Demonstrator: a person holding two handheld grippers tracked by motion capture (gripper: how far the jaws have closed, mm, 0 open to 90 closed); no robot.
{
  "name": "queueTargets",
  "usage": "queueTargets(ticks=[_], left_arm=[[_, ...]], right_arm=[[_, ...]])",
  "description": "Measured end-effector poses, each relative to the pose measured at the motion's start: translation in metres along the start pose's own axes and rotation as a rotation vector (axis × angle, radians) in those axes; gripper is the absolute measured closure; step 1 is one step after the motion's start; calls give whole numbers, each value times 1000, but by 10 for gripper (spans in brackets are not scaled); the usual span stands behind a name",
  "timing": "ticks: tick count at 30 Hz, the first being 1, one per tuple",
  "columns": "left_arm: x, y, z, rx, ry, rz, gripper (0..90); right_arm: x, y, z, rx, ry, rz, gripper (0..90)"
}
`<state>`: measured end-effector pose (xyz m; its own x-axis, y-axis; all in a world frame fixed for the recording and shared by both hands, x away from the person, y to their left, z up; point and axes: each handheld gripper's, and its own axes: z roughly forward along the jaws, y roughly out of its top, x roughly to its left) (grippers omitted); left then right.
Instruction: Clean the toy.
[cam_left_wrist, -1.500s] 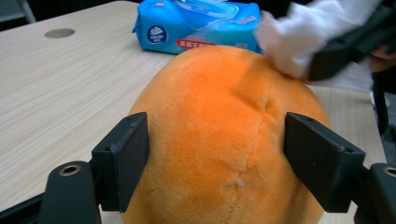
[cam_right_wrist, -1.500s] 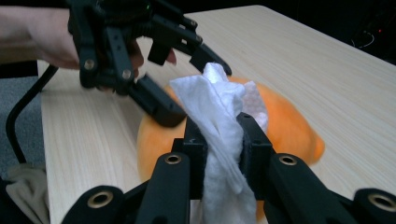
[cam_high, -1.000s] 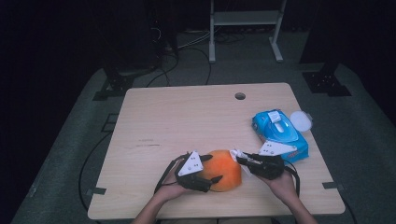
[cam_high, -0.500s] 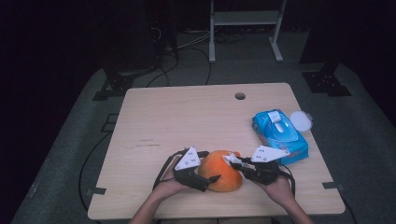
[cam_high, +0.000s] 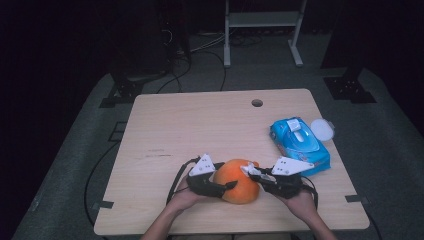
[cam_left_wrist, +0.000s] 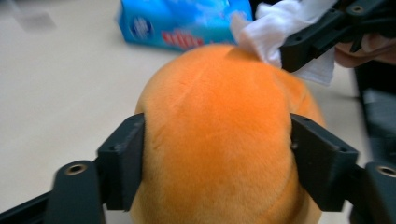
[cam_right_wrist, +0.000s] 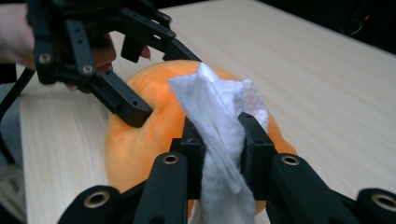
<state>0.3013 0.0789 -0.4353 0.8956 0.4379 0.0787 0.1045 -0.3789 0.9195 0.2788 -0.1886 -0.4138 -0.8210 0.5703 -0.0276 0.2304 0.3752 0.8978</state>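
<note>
A round orange plush toy (cam_high: 240, 182) sits on the table (cam_high: 200, 125) near its front edge. My left gripper (cam_left_wrist: 217, 154) reaches in from the toy's left. Its jaws have just been closing with the plush (cam_left_wrist: 219, 130) between them, and both pads now press into its sides. From the right, my right gripper (cam_right_wrist: 223, 140) is shut on a crumpled white wipe (cam_right_wrist: 215, 107). The wipe rests against the top of the plush (cam_right_wrist: 135, 140). In the high view the right gripper (cam_high: 252, 174) holds the wipe (cam_high: 247, 170) at the toy's upper right.
A blue pack of wet wipes (cam_high: 300, 145) lies at the right side of the table, with a round white lid (cam_high: 321, 129) beside it. A cable hole (cam_high: 257, 103) is near the far edge. A metal stand (cam_high: 262, 30) is on the floor behind the table.
The left gripper's jaws have closed in onto the plush. The right gripper with the wipe has edged slightly left over the toy. Both hands stay nearly in place.
</note>
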Motion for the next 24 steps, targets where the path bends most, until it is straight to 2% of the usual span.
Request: queueTargets(ticks=[1, 2, 4, 6, 9, 11, 13, 17, 19, 20, 21, 23, 24], left_arm=[[-5, 3, 0, -10, 40, 62, 290], [-8, 4, 1, -8, 63, 104, 290], [-15, 3, 4, 0, 72, 171, 286], [-15, 0, 3, -5, 64, 181, 275], [-13, -4, 0, -8, 33, 180, 250], [-12, -5, -2, -12, 0, 162, 214], [-5, -4, -4, -4, -25, 113, 168], [10, -3, -7, 17, -61, -33, 71], [15, -8, -5, 48, -113, -114, 47], [16, -10, -3, 56, -120, -132, 47], [15, -12, -2, 58, -120, -132, 52], [12, -12, -3, 51, -99, -90, 119], [8, -10, -3, 53, -84, -55, 145]], right_arm=[[0, 2, 0, -10, 0, -5, 740], [1, 5, 0, -22, 0, -13, 740], [3, 9, 1, -43, 0, -23, 740], [6, 11, 3, -39, -3, -45, 741], [1, 7, 2, -34, -23, -34, 743], [-6, 3, 1, -27, -43, -9, 744], [-8, -2, 1, -13, -39, 5, 745], [1, -2, 3, 9, -28, -39, 746], [4, -2, 3, 10, -7, -50, 745], [6, -2, 3, 8, -2, -65, 745], [9, -2, 4, 5, 0, -80, 745], [16, 1, 5, 7, 7, -106, 745], [19, 3, 6, 5, 11, -116, 746]])
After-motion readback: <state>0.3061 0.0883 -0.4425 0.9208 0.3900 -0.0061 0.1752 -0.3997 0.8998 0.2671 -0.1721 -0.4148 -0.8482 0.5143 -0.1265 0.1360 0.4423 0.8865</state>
